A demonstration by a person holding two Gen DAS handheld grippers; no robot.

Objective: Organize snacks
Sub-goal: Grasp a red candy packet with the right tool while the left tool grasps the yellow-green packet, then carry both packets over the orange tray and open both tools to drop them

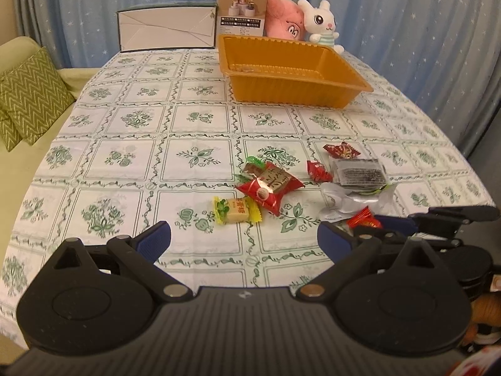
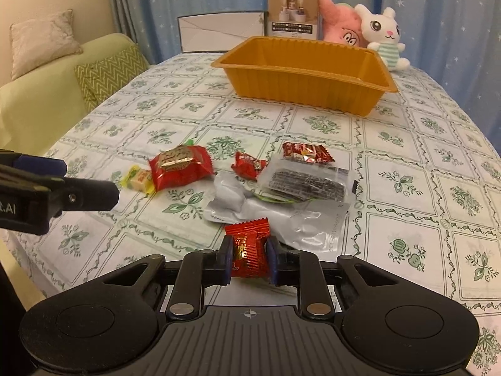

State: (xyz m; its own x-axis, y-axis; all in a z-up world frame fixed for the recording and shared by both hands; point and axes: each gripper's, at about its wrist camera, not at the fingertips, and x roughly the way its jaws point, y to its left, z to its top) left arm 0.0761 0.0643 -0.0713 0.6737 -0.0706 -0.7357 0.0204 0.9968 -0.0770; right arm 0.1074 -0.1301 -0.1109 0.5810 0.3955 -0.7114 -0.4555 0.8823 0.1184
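Our right gripper (image 2: pixel 249 258) has its fingers (image 2: pixel 226 258) clamped on a small red-wrapped candy (image 2: pixel 249 250), pinched at the wrapper's lower half w/ the top flap sticking out fwd. Left gripper (image 1: pixel 244 235) hangs w/ fingers (image 1: pixel 156 238) wide apart, nothing between them, over bare tablecloth.

Just ahead of the right fingers: a clear/silver bag (image 2: pixel 294 216) w/ a dark seaweed-type pack (image 2: pixel 308 185) on it. Beyond, left of that: another small red candy (image 2: pixel 249 164), a big red pastry pack (image 2: pixel 180 166), a yellow candy (image 2: pixel 139 180). Farther right, a red bar wrapper (image 2: pixel 307 153).

Risks, as we judge: grip is on slick foil, so the candy could slip or twist out on a fast lift. The bag sits v. close, maybe touching; a low drag fwd could snag it.

The orange tray (image 2: pixel 300 91) is well ahead, open top, tall near wall, so we need to clear that rim. The table (image 2: pixel 407 156) between pile and tray is free. Near table edge sits close under both grippers; plush toys (image 2: pixel 380 37) and boxes (image 2: pixel 294 14) stand behind the tray.
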